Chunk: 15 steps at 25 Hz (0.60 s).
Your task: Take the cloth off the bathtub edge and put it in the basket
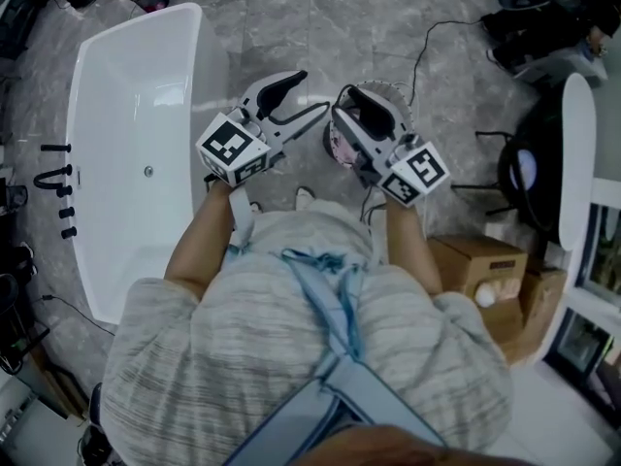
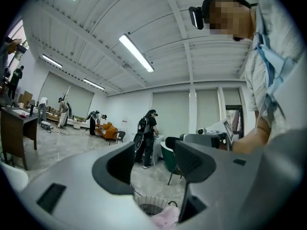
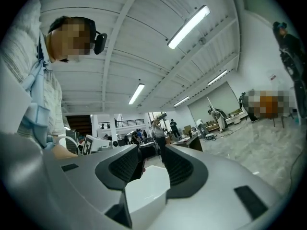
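Pink cloth (image 1: 339,146) sat at the wire basket (image 1: 390,91), bunched at its near rim. The right gripper (image 1: 364,115) covered part of it, so I couldn't tell whether it lay fully inside or draped over the edge. The left gripper view showed the same: pink fabric at the basket's near side, on the floor below the fingers.

Task progress, as a judgement: nearly or fully done. No cloth showed on the white bathtub (image 1: 146,17); as much of its rim as could be seen was bare. If anything was left, it was only tucking the cloth fully into the basket.

Left gripper (image 1: 296,105): fingers about half apart, nothing between them, only the room and the basket beyond. Right gripper: fingers also partly apart, a bit narrower, nothing pinched. A white shape showed past them, not touched, and I couldn't tell what it was. Both grippers were held up in front of the person, close together, between the bathtub and the basket.

Counts:
- cloth: one
- basket: one
- bathtub: one
- grippers: two, both empty
- cardboard boxes (image 1: 473,260): two, on the floor at the person's right, well apart from the basket
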Available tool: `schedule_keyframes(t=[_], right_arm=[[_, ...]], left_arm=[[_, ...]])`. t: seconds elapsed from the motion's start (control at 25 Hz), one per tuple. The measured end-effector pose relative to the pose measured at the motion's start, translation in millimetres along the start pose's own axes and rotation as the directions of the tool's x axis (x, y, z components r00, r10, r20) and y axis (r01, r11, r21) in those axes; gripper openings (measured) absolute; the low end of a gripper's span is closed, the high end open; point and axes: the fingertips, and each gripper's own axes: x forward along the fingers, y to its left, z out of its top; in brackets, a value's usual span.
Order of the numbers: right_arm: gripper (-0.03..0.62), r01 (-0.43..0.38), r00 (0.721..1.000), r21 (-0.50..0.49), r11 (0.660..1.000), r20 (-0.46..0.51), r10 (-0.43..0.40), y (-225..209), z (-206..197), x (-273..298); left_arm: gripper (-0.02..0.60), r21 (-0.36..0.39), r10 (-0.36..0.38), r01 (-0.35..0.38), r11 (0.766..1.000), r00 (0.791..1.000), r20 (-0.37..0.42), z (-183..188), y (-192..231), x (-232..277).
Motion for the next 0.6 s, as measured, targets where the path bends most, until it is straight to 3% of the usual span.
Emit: schedule_keyframes(t=[0.08, 0.12, 0.2, 0.24, 0.44, 0.6], right_arm=[[0.179, -0.006, 1.0, -0.005, 1.0, 0.006, 0.006, 3.9, 0.7, 5.7], [0.113, -0.004, 1.0, -0.006, 1.0, 0.012, 0.004, 4.1, 1.6, 6.7], [0.075, 0.005, 1.0, -0.002, 1.0, 0.021, -0.005, 1.6, 3.1, 5.8], [0.015, 0.01, 1.0, 0.0, 1.0, 0.021, -0.01, 0.1, 3.3, 4.7], [0.005, 0.019, 1.0, -0.03, 0.999, 0.006, -0.018, -2.5, 6.1, 2.1], [0.003, 0.028, 1.0, -0.04, 0.999, 0.006, -0.028, -2.8, 8.6, 2.0]], left_arm=[[0.268, 0.001, 0.004, -0.004, 1.0, 1.0, 0.006, -0.2, 2.5, -6.7], [0.268, 0.0, 0.007, -0.007, 1.0, 1.0, 0.008, -0.2, 3.2, -8.8], [0.268, -0.001, 0.01, -0.01, 1.0, 1.0, 0.01, 0.0, 2.7, -10.6], [0.268, 0.0, 0.01, -0.01, 1.0, 1.0, 0.012, 0.3, 2.1, -10.6], [0.258, 0.008, 0.002, -0.002, 1.0, 1.0, 0.022, 4.3, 1.1, -9.9], [0.146, 0.014, 0.002, -0.003, 1.0, 0.999, 0.047, 13.7, -0.9, -10.0]])
